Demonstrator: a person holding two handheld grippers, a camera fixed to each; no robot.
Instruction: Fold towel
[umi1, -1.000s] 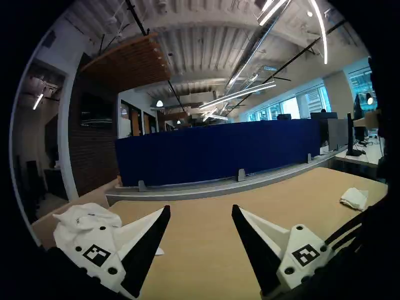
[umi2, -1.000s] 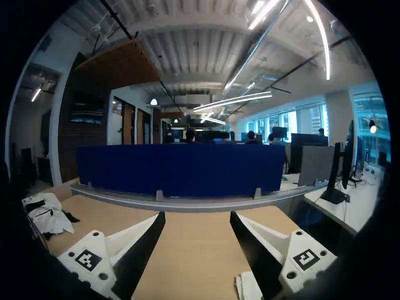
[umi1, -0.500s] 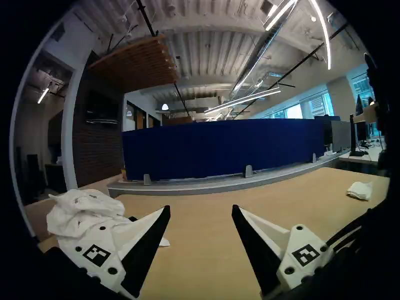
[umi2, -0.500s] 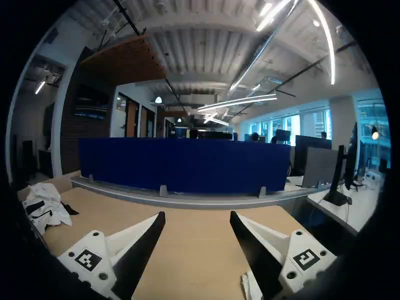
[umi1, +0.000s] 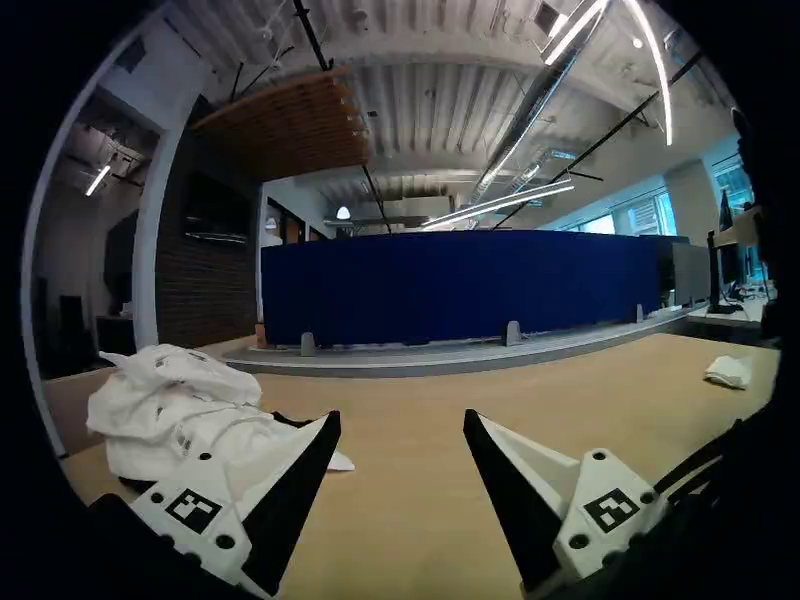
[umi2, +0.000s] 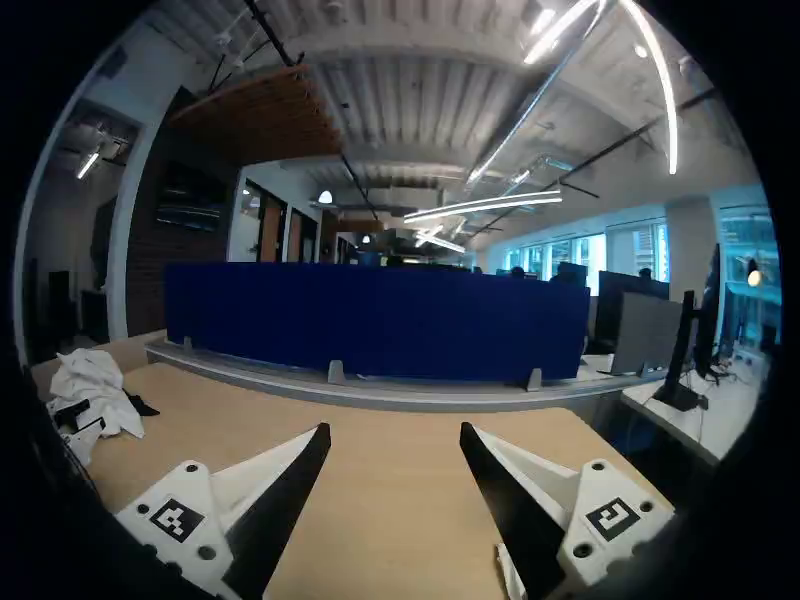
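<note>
Since the crumpled white towel (umi1: 170, 410) lies on the surface (umi1: 430, 395) just beside the left finger of my left hand-held gripper (umi1: 401, 414), that one is nearer. From my right hand-held gripper (umi2: 394, 427) the towel sits well off to the left. Both stand open and empty. With the towel this bunched, I cannot tell its long axis.

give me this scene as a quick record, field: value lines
left claw: open, empty
right claw: open, empty
table: light wood
towel pile: white, crumpled, on the table's left, behind the left claw's left finger
cloth: small, white, far right of the table
divider: blue, along the far edge
</note>
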